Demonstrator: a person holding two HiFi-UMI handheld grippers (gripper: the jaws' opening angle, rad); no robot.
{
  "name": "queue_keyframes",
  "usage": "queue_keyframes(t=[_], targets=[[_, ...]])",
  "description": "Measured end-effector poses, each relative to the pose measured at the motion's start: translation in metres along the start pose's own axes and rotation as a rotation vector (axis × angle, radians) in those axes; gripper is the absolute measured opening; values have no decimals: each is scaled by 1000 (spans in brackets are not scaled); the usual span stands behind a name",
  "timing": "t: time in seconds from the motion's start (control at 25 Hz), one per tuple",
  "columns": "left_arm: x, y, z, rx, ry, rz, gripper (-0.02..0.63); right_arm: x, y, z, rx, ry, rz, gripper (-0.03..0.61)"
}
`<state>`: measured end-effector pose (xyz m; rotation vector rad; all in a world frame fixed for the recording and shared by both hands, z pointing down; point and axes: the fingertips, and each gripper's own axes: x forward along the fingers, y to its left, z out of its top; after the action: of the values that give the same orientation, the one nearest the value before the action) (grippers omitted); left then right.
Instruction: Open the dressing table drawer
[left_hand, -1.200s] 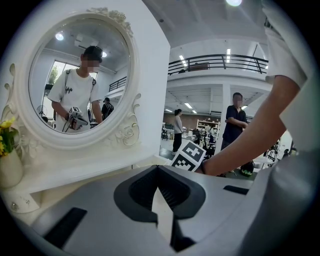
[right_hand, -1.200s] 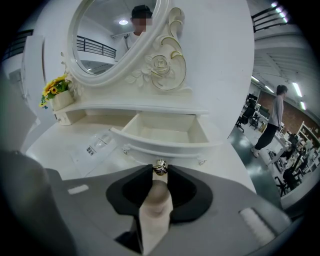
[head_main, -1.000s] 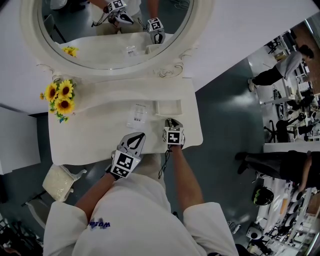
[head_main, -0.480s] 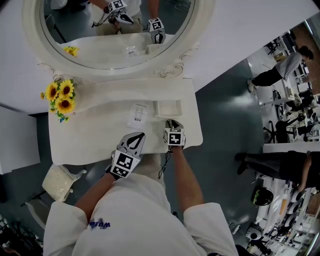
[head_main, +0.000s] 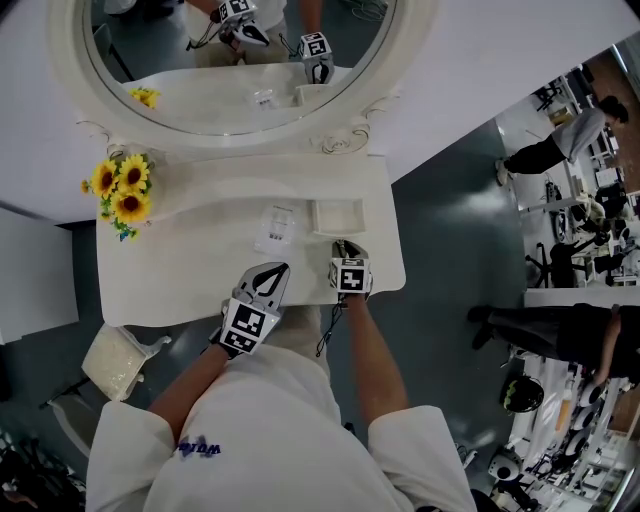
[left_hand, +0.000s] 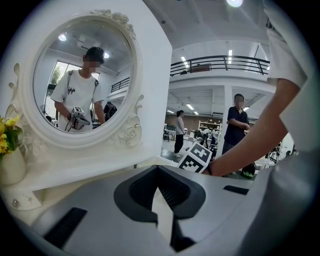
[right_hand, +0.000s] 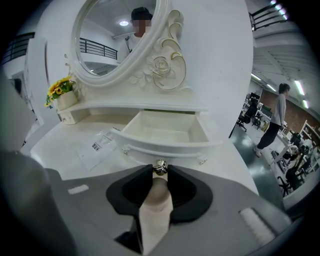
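left gripper: hovers over the table's front edge, left of the drawer; jaws closed together with nothing between them; it points past the drawer, toward the mirror.
packet: lies flat on the table just left of the drawer, clear of its path.
drawer: sits on the table's right half under the mirror shelf; its tray already stands out, and the inside looks empty.
knob: at the middle of the drawer front, straight ahead of the right jaws and at their tips.
right gripper: jaws narrow, clamped on the knob from both sides; tilted down toward it.
drawer's long axis: runs from mirror to person, in line with the right jaws.
nearer hand: right; 1 grip does it, the left takes no part.
coming move, as a judgement: a straight pull toward the person along that axis.
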<state>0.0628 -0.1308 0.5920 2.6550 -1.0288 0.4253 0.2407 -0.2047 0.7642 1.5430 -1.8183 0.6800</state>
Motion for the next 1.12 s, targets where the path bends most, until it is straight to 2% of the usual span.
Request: queue_keyframes(t=[1.12], targets=[[0, -4, 0, 5, 1, -1, 8, -5, 1, -8, 5, 9, 29, 103]])
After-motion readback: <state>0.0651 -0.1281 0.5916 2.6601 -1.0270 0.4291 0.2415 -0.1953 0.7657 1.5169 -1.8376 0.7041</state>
